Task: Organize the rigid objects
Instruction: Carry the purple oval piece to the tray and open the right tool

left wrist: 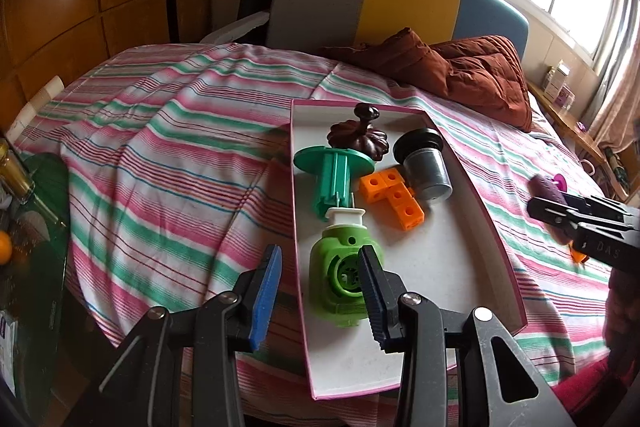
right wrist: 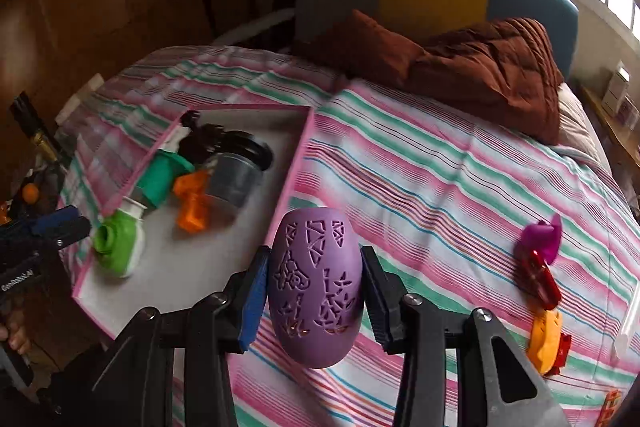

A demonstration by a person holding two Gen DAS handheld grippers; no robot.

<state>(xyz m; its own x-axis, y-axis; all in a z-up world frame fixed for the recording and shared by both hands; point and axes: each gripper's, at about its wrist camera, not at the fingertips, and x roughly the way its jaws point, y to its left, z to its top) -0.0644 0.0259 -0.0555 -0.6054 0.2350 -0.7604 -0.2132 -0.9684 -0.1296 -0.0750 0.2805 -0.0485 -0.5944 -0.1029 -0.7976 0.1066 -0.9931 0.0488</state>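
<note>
"DAS" marks right tool (left wrist: 532, 207) gripping purple egg (right wrist: 316, 291).

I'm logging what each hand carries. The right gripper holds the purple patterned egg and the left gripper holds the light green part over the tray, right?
Not quite. The right gripper does hold the purple egg, but in the left wrist view the left gripper is empty; the light green part lies in the tray.

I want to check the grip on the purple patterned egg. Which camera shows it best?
The right wrist view: the purple egg fills the centre, clamped between the right gripper pads. The left wrist view shows only a blurred sliver at the edge.
</note>
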